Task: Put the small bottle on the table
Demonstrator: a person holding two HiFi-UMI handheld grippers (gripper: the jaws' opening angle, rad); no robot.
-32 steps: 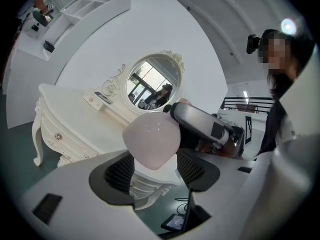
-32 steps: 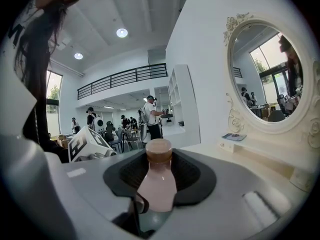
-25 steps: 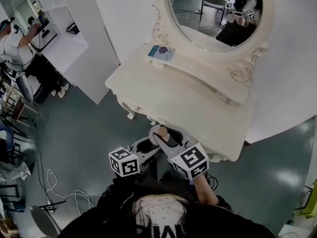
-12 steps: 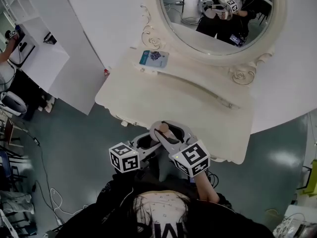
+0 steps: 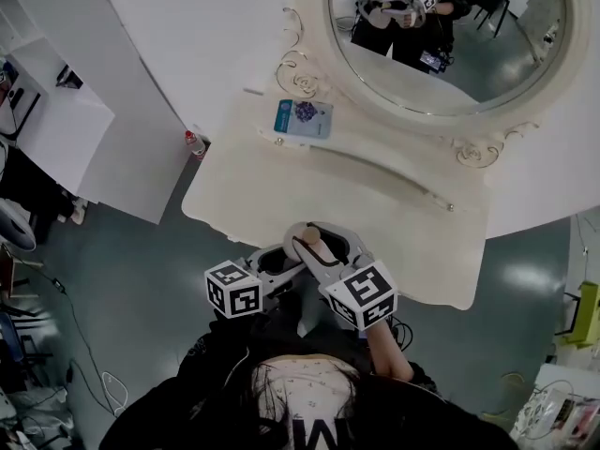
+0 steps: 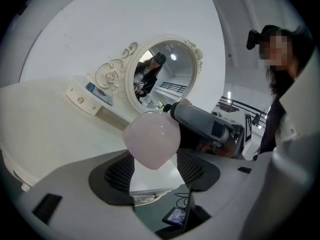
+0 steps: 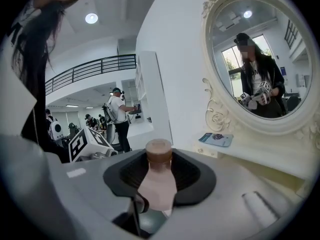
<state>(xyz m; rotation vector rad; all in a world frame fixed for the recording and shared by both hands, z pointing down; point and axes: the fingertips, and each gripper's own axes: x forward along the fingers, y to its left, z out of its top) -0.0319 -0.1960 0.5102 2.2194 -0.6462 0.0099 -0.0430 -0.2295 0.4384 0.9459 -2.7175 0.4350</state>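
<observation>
While both tools meet at the small bottle (image 5: 310,241), the coming move turns on one relation: the bottle hangs at the near edge of the counter (image 5: 375,204), and the bare top lies on the far side of it and lower. As I judge it, the bottle needs to go a little farther in and then down.

The right tool (image 7: 161,176) is closed on the bottle's pale pink body, with a dark pad on either side. The left tool (image 6: 152,164) appears to grip the same bottle, its pads pressed against a rounded pink part. The bottle's long axis stands roughly upright with the brown cap on top. In the head view the cap leans slightly toward the mirror (image 5: 450,45), so the base should reach the counter first. Neither hand is nearer than the other. The left tool comes in from the near left and the right tool from the near right, and they join at the bottle.

The head view alone shows the whole layout: open counter beyond the bottle, and a blue booklet (image 5: 303,118) on the raised ledge at the far left, well apart from it. It does not show how high the bottle hangs. The right gripper view shows the cap, the upright stance and the counter running off low to the right. The left gripper view shows no cap, but only there can the right tool's jaw be seen reaching in against the bottle from the right.
</observation>
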